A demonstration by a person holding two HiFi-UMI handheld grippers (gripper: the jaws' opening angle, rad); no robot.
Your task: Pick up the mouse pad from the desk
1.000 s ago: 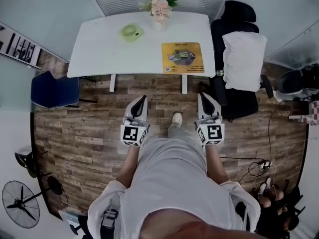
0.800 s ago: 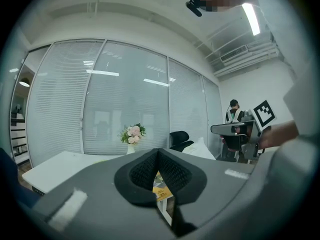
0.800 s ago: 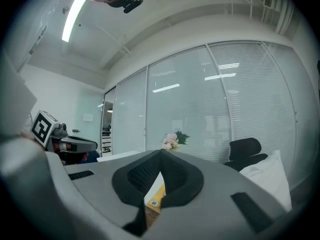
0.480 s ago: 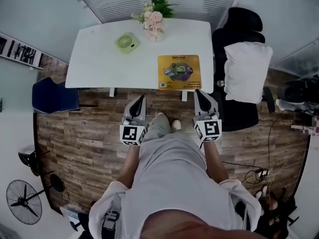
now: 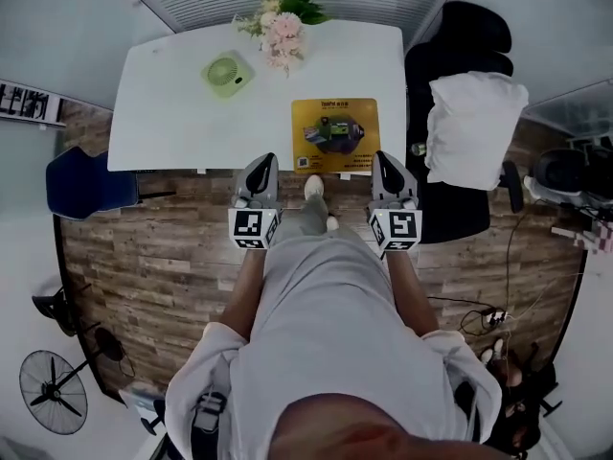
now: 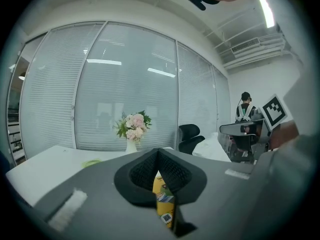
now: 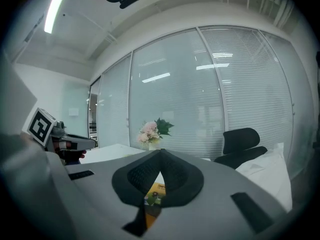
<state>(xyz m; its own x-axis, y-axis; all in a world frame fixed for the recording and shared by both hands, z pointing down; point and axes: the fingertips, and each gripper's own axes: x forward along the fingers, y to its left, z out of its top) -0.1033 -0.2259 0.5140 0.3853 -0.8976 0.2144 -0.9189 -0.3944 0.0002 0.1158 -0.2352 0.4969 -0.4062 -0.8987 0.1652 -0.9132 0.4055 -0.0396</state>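
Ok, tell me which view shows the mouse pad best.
The head view. There the whole yellow mouse pad shows, lying flat near the front edge of the white desk. The left gripper view and the right gripper view each show only a narrow strip of it, seen between that gripper's jaws.

Left claw (image 5: 264,161) and right claw (image 5: 381,158) point forward side by side, both closed.

1. In the left gripper view, my left gripper (image 6: 159,150), tips together, hides most of the mouse pad (image 6: 163,204). Only a thin yellow strip shows below them.
2. My right gripper (image 7: 161,151) likewise leaves just a small patch visible.
3. From the head view, the pad's print is too small to read.
4. A white cushion (image 5: 474,132) covers much of the black chair (image 5: 467,32).
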